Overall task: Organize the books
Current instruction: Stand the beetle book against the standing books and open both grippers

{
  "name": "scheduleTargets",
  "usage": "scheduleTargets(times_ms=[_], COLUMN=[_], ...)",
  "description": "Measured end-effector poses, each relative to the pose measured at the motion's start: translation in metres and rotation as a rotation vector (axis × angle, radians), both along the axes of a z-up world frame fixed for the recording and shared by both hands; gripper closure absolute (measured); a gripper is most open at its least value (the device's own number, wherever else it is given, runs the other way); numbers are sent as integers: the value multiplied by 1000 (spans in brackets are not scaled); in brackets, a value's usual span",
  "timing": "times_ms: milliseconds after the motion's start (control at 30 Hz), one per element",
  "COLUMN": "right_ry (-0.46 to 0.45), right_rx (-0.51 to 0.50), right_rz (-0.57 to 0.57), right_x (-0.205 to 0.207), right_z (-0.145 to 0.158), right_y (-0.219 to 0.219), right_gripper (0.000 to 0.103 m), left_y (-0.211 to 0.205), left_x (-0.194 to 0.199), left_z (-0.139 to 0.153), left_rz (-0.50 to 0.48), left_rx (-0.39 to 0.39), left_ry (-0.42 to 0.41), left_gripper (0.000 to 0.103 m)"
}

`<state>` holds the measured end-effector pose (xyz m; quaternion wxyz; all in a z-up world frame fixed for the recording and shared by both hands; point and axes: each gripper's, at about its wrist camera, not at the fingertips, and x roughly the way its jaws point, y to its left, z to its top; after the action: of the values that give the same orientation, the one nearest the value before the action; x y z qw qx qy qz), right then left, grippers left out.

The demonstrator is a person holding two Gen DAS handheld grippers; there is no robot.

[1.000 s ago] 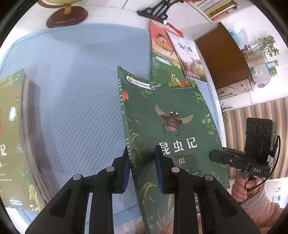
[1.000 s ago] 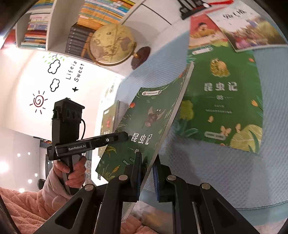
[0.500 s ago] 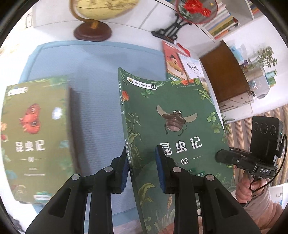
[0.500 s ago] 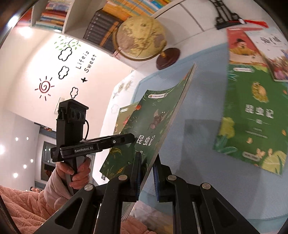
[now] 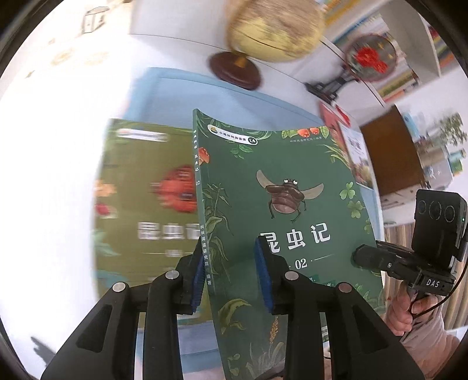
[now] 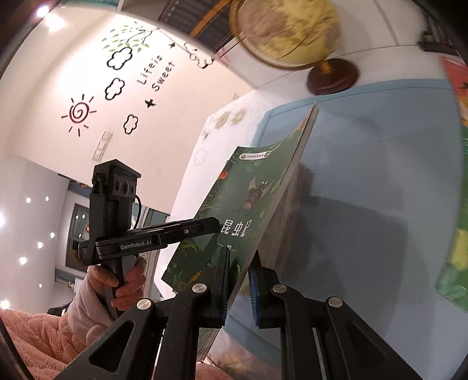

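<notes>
Both hands have swung sideways with the dark green paperback with a winged beetle on its cover (image 5: 280,204), so the olive-green book with a red insect on its cover (image 5: 149,198), earlier far off to the left of the left gripper (image 5: 231,274), now lies just behind and left of it, partly under the carried book's spine edge. That olive book rests flat on the pale blue ribbed mat (image 6: 380,175) covering the bench. The beetle book is lifted off the mat and tilted. The left gripper has its jaws opening; the book's spine side sits between the blue pads, the left pad close against the spine, the right one over the cover. The right gripper (image 6: 239,283) is closed tight on the book's lower edge, pinching it thin between its pads. Beyond the left gripper, a yellow globe on a dark wooden base (image 5: 275,26) stands past the mat. To the far right of the right gripper lies a brighter green book (image 6: 456,257), flat on the mat.
</notes>
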<state>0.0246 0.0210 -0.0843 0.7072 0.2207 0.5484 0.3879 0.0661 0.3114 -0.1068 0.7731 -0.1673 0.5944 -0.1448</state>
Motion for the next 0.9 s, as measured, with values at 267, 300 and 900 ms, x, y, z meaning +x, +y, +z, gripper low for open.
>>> scheduleTargets(times_ms=[267,300,900], right_ry=[43,53,180], right_rx=[-20,-24,-109], right_rz=[39,37,-72], right_x=[12,13,8], right_z=[-29,-34,-81], right_y=[59,62,73], right_gripper=[91,91,88], left_y=[56,61,82], left_x=[1,1,-9], left_z=[-28,-33,-31], left_rz=[74,80,182], left_rx=[28,25,202], left_ry=[46,56,12], left_gripper=[74,74,65])
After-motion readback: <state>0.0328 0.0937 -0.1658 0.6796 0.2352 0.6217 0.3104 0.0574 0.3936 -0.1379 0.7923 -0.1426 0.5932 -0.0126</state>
